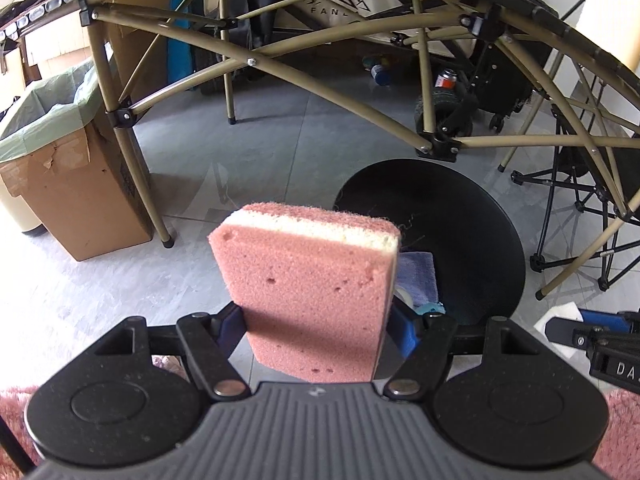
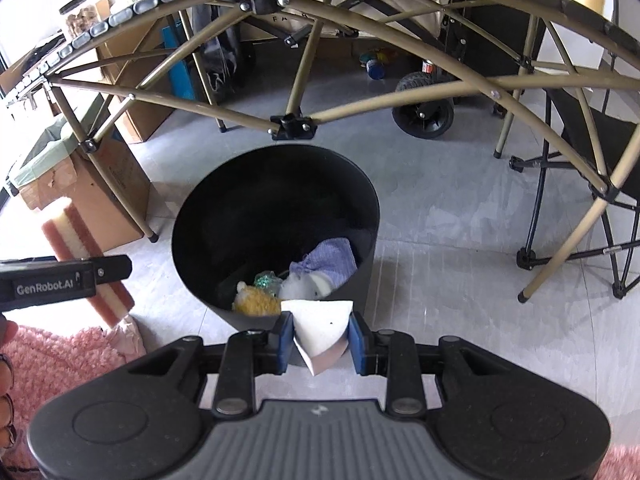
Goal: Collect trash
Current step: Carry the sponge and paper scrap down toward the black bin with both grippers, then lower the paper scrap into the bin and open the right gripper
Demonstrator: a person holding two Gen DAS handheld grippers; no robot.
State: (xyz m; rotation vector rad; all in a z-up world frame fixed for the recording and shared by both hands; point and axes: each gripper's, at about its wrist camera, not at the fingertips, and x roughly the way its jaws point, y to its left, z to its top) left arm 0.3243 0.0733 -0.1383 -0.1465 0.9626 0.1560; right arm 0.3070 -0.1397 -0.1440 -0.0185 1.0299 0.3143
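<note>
left tool (image 1: 316,328) clamps pink sponge (image 1: 308,280), off to left of black bin (image 2: 276,200); right tool (image 2: 320,340) pinches white paper scrap (image 2: 320,324) at near rim. risk: drop now & sponge lands on floor, paper catches rim.

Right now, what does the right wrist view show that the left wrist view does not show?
Only the right wrist view shows the right gripper shut on a white paper piece, and a yellow fluffy item inside the black bin.

Only the left wrist view shows the left gripper from behind, with its blue fingers pressing the pink sponge.

Both show the bin, the purple cloth in it, the sponge, and the cardboard box.
</note>
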